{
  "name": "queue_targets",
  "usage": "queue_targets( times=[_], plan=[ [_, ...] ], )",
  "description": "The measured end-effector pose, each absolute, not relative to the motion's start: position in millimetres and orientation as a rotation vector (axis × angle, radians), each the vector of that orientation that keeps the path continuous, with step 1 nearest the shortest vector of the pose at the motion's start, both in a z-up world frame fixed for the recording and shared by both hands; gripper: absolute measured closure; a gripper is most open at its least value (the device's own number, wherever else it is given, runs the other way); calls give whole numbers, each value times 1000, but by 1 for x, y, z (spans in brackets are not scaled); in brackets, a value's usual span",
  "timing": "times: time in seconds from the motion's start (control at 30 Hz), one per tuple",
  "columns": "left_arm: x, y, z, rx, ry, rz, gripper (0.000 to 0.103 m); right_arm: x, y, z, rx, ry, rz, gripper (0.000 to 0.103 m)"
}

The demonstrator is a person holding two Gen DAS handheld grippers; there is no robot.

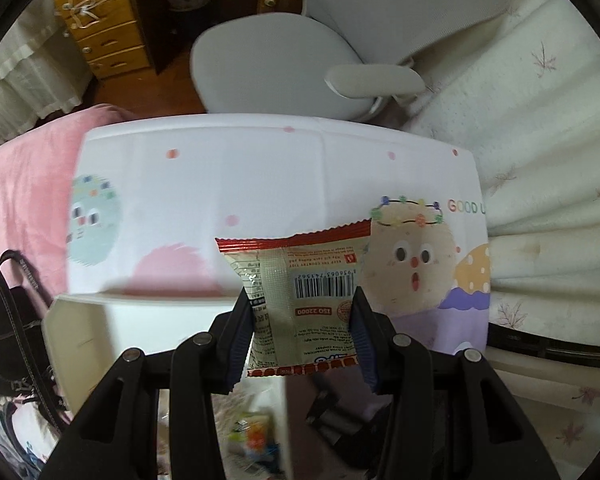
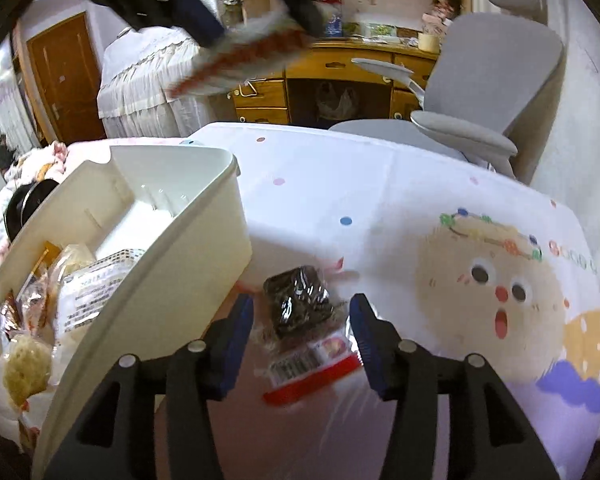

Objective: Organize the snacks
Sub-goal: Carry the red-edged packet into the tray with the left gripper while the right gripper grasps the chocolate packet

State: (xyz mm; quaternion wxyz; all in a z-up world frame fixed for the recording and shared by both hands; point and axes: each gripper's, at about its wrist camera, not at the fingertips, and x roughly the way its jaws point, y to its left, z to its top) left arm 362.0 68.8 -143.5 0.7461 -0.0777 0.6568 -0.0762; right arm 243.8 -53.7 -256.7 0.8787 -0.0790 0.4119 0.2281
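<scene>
The left claw [image 1: 302, 320] clamps a snack packet [image 1: 300, 292] for the white bin [image 2: 148, 264] (lower left), while the right claw [image 2: 302, 332] stands apart over a brownie pack [image 2: 300, 300].

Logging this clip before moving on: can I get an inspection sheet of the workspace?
Surface: cartoon-print cloth over a table.
Job's things: cream storage bin with wrapped snacks inside; red-edged snack packet; dark wrapped snack lying on the cloth.
Clutter: black bag at the table's left.
Grippers: left hand-held gripper clamps the packet; right hand-held gripper open around the dark snack.
Cables: nothing seen.
Surroundings: grey office chair, wooden desk, pink blanket.
</scene>
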Motion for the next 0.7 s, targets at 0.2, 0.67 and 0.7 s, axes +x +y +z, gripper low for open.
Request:
queue_targets(
  times=[0.2,0.67,0.7],
  plan=[
    [336,116,-136,-215,1432,-83,59,252,-41,-264,-224,883,549,43],
    [264,176,-165,-285,1541,55,59,260,-33,-287,-330,950,591,38],
    [259,178,-167,-292,1549,61,59,259,-32,-287,-329,947,591,38]
  ],
)
